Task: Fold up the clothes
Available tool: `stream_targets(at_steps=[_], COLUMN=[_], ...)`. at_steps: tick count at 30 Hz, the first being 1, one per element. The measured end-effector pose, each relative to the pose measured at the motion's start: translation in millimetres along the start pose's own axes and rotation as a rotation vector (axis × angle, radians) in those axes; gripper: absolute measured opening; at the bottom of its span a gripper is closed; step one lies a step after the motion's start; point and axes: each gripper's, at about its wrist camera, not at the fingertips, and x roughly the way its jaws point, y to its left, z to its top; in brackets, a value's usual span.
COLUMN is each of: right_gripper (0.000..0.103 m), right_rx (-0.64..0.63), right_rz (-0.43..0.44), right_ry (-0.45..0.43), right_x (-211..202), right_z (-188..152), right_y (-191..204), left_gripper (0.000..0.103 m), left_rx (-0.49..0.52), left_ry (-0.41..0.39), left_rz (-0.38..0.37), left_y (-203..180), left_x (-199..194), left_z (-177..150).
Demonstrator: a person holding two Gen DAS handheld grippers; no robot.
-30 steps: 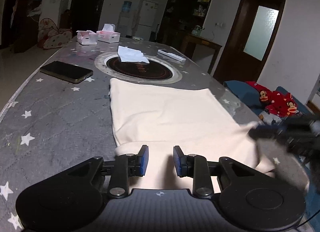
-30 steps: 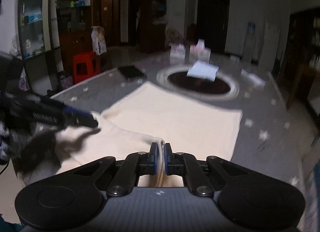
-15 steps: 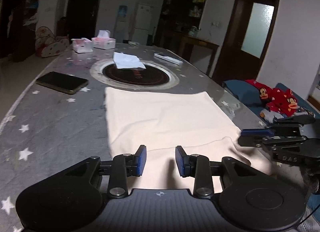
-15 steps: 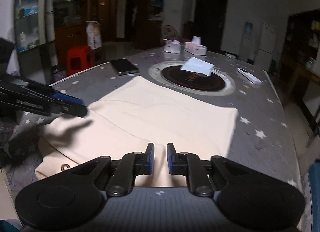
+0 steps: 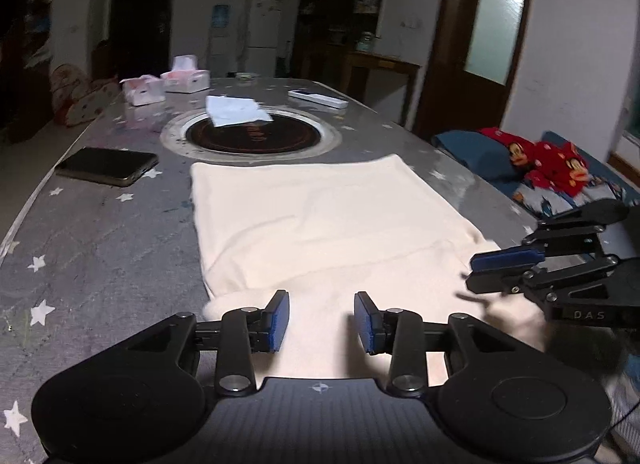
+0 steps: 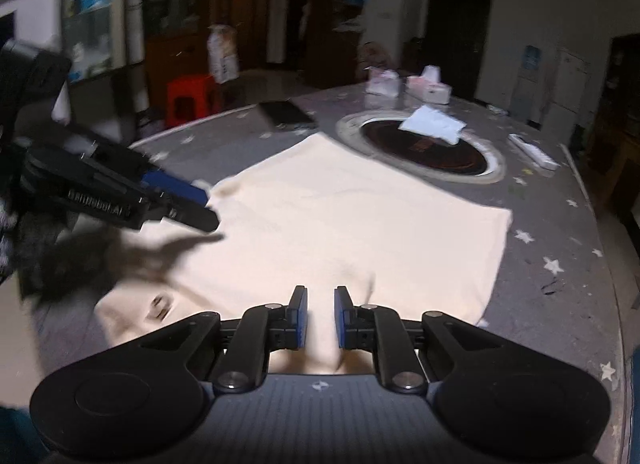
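A cream garment (image 5: 320, 224) lay spread flat on the grey star-patterned desk (image 5: 100, 248), its far edge just short of the round dark inset (image 5: 252, 136). The left tool (image 5: 321, 322) hung over the near hem with its blue pads wide apart, holding nothing. The right tool (image 6: 321, 318) was parted too, empty above the cloth. A phone (image 5: 106, 166) lay beside the garment.

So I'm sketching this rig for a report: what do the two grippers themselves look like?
Both match: the left gripper and right gripper are matte black, with two jointed link arms on round silver-pinned pivots, blue pads on the fingers, a ribbed grey base with a small crosshair mark, and white lettering on the side, too blurred to read.
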Motion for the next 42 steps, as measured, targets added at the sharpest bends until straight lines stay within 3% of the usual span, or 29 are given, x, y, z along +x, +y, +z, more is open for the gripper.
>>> stream_targets(at_steps=[6, 10, 12, 23, 24, 28, 31, 34, 39, 42], right_gripper=[0.013, 0.017, 0.018, 0.053, 0.053, 0.058, 0.060, 0.062, 0.062, 0.048], right_rx=[-0.021, -0.045, -0.062, -0.241, -0.260, -0.316, -0.363, -0.373, -0.341, -0.294], right_rz=[0.013, 0.005, -0.001, -0.036, -0.040, -0.048, -0.052, -0.051, -0.051, -0.026], right_ry=[0.032, 0.043, 0.050, 0.081, 0.082, 0.087, 0.080, 0.058, -0.010, -0.024], right_x=[-5, -19, -27, -57, -59, -61, -60, -54, -38, -27], right_z=[-9, -11, -13, -32, -35, -45, -51, -51, -39, -29], right_y=[5, 4, 5, 30, 33, 42, 48, 49, 43, 35], left_gripper=[0.040, 0.056, 0.057, 0.057, 0.055, 0.025, 0.011, 0.009, 0.009, 0.009], left_rx=[0.122, 0.203, 0.256, 0.599, 0.600, 0.572, 0.519, 0.404, 0.316, 0.292], left_ry=[0.015, 0.025, 0.022, -0.064, -0.069, -0.098, -0.114, -0.118, -0.121, -0.101], left_rz=[-0.006, -0.009, -0.015, 0.008, 0.008, -0.006, -0.028, -0.060, -0.085, -0.093], left_y=[-8, -14, -19, -69, -70, -70, -65, -54, -42, -36], left_x=[-29, -48, -57, -41, -39, -36, -36, -34, -29, -24], left_z=[-18, -30, -37, -73, -72, -67, -57, -37, -16, -12])
